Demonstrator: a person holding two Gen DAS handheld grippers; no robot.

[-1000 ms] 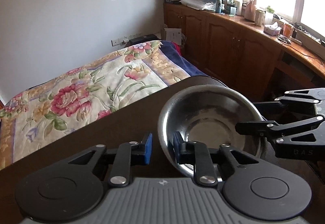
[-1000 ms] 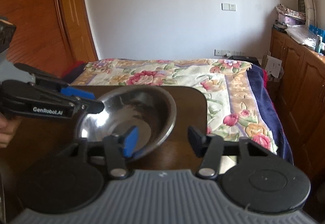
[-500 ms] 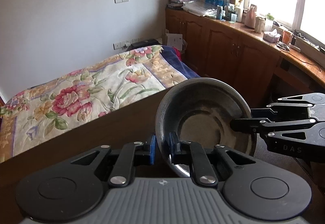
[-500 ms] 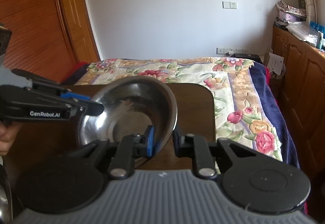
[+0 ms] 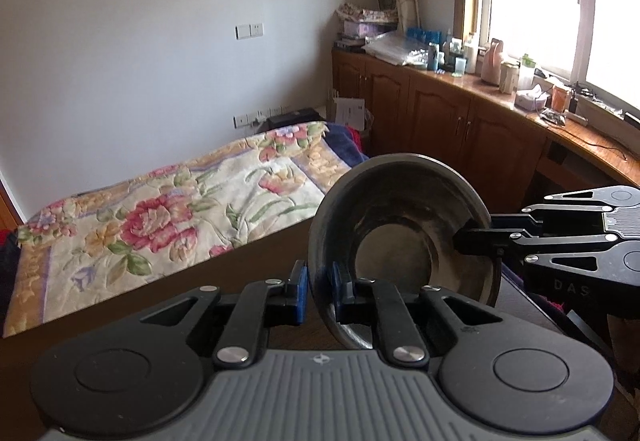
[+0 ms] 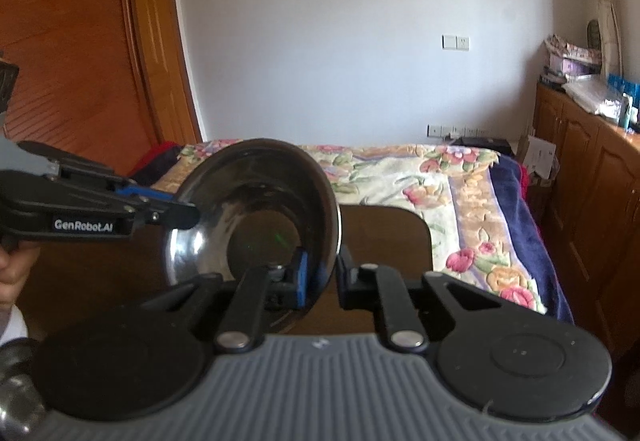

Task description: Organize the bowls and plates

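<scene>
A steel bowl (image 5: 400, 233) hangs tilted above the dark wooden table (image 5: 192, 289), its inside facing both cameras. My left gripper (image 5: 318, 281) is shut on the near rim, blue pads either side of the wall. My right gripper (image 6: 322, 273) is closing tight on the opposite rim of the bowl (image 6: 256, 209), pads pressing the wall. In the right wrist view the left gripper (image 6: 188, 213) reaches in from the left to the rim. In the left wrist view the right gripper (image 5: 464, 245) comes in from the right.
A bed with a floral cover (image 5: 180, 201) lies beyond the table (image 6: 384, 241). Wooden cabinets (image 5: 460, 121) with a cluttered top line the window wall. A wooden door (image 6: 80, 61) stands at left. A shiny metal object (image 6: 16, 385) shows at the lower left, beside a hand (image 6: 12, 273).
The right gripper's jaws closed onto the bowl's rim. Both grippers rose, and the bowl came off the table and tipped up toward the cameras.
</scene>
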